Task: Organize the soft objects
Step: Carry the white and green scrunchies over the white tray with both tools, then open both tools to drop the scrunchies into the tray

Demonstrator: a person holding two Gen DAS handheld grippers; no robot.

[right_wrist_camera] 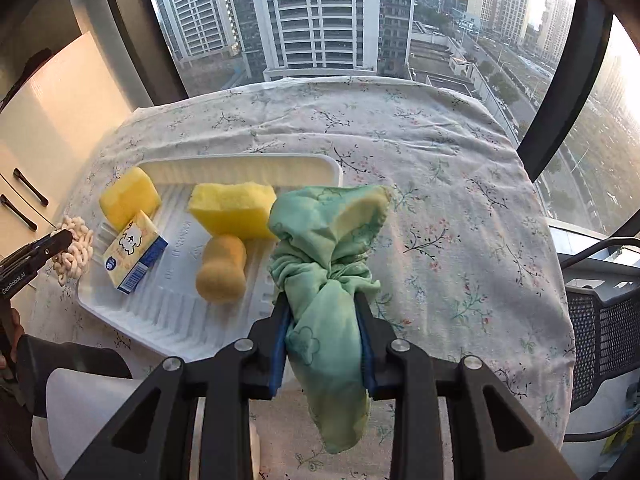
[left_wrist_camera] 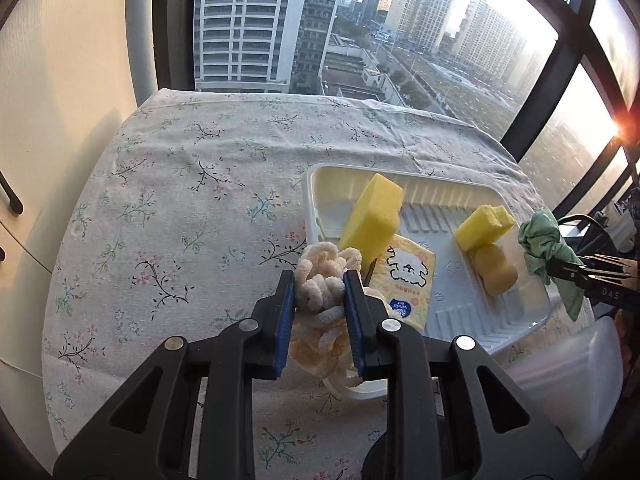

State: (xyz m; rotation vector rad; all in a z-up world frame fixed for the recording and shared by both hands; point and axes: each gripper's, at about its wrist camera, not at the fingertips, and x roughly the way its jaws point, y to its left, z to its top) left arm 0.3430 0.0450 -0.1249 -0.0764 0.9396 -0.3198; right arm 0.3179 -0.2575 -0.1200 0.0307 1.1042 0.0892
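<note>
Both grippers (left_wrist_camera: 319, 294) (right_wrist_camera: 322, 320) level, loaded.

Black fingers (left_wrist_camera: 286, 304), blue pads (right_wrist_camera: 280, 340), silver screws

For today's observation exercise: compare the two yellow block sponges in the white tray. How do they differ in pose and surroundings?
The left sponge stands propped up near the tray's far left corner, beside the tissue pack. The middle sponge lies lower and rests partly on a round tan sponge. In the left wrist view the left sponge's faces look smooth, while the middle sponge's end looks ragged. Both are yellow, blocky and ungripped.
</note>
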